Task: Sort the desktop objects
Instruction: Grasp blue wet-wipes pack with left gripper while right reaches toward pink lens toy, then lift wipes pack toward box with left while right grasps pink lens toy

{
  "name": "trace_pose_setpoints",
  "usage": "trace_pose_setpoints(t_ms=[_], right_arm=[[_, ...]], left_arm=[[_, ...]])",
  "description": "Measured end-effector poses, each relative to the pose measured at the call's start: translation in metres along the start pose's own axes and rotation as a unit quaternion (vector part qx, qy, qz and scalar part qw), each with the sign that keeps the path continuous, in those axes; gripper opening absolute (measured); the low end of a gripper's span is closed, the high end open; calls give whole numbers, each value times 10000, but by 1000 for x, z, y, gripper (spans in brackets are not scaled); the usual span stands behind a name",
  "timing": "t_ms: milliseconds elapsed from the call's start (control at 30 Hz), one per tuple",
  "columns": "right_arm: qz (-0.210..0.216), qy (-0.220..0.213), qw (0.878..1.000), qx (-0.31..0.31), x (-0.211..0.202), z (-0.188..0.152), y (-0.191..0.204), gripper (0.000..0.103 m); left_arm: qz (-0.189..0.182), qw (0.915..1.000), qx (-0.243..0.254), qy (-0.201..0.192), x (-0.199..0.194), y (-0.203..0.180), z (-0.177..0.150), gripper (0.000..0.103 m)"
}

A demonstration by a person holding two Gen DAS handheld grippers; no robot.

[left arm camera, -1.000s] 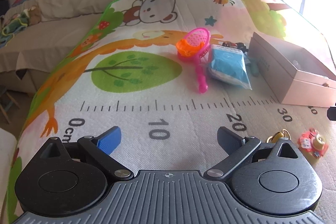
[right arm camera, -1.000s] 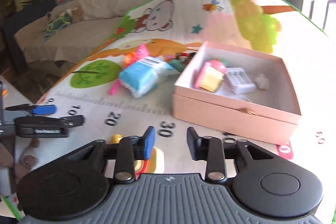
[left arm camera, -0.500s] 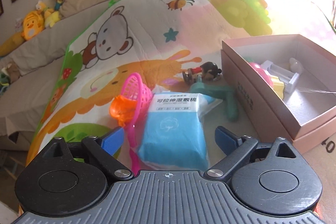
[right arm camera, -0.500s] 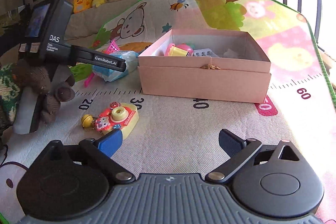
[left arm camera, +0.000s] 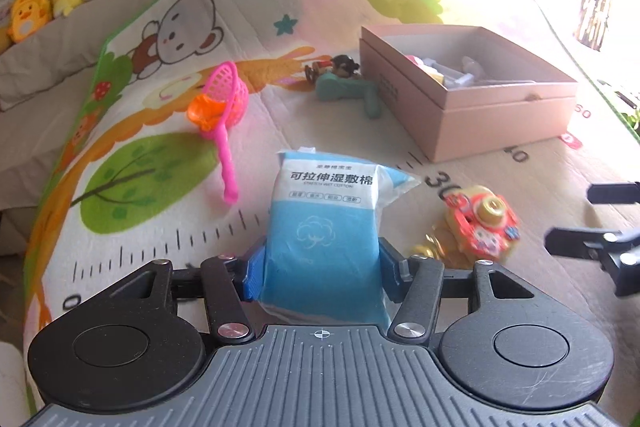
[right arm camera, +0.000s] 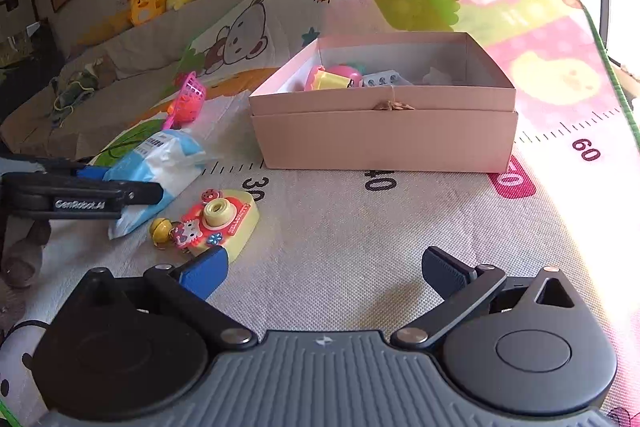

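The cotton-pad pack (left arm camera: pixel 324 227) is blue and white; the box (right arm camera: pixel 384 131) pale pink; the toy camera (right arm camera: pixel 218 223) yellow and red; the net scoop (left arm camera: pixel 224 107) bright pink.

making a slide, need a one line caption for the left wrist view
Left gripper shut on a blue cotton pad packet, with a toy camera and open pink box ahead on the play mat.

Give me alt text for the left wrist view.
The left gripper is shut on a blue cotton pad pack above a cartoon play mat. Beyond it lie a pink toy net, a toy camera and an open pink box.
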State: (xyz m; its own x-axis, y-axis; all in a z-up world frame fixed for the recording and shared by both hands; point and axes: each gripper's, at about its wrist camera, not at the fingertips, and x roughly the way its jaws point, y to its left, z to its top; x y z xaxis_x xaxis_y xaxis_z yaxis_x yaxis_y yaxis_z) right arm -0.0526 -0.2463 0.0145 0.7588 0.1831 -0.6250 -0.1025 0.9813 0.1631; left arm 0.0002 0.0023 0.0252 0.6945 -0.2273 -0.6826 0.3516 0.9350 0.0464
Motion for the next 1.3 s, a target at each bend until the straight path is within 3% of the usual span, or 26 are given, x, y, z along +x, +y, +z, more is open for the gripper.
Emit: trace_pose_setpoints(t_ms=[100, 233, 333, 700, 767, 867, 1033, 1167, 1300], right_arm=[[-51, 76, 9999, -59, 2, 0, 2, 103], [-120, 139, 9997, -145, 4, 0, 6, 103], [-209, 196, 9993, -252, 6, 0, 9, 103], [-355, 462, 9964, -618, 13, 2, 17, 103], [-234, 525, 9963, -642, 11, 5, 17, 103], [340, 433, 9962, -681, 3, 14, 23, 103], [486, 125, 9907, -1265, 5, 32, 55, 103], [545, 359, 9847, -1613, 28, 30, 71, 101], [641, 593, 9873, -1326, 44, 29, 68, 77]], left_arm=[[-24, 10000, 26, 10, -19, 1, -21, 64], [642, 9972, 347, -172, -29, 3, -35, 83], [878, 9959, 147, -152, -26, 17, -31, 83], [578, 9981, 12, -228, -18, 23, -29, 95], [385, 9990, -38, -218, -19, 23, -29, 95], [-12, 9997, -99, -213, -25, 23, -32, 95], [-614, 9977, 10, -279, -38, 12, -40, 95], [-332, 9986, 160, -379, -42, 7, -39, 97], [18, 9996, -36, -294, -32, 10, -26, 97]])
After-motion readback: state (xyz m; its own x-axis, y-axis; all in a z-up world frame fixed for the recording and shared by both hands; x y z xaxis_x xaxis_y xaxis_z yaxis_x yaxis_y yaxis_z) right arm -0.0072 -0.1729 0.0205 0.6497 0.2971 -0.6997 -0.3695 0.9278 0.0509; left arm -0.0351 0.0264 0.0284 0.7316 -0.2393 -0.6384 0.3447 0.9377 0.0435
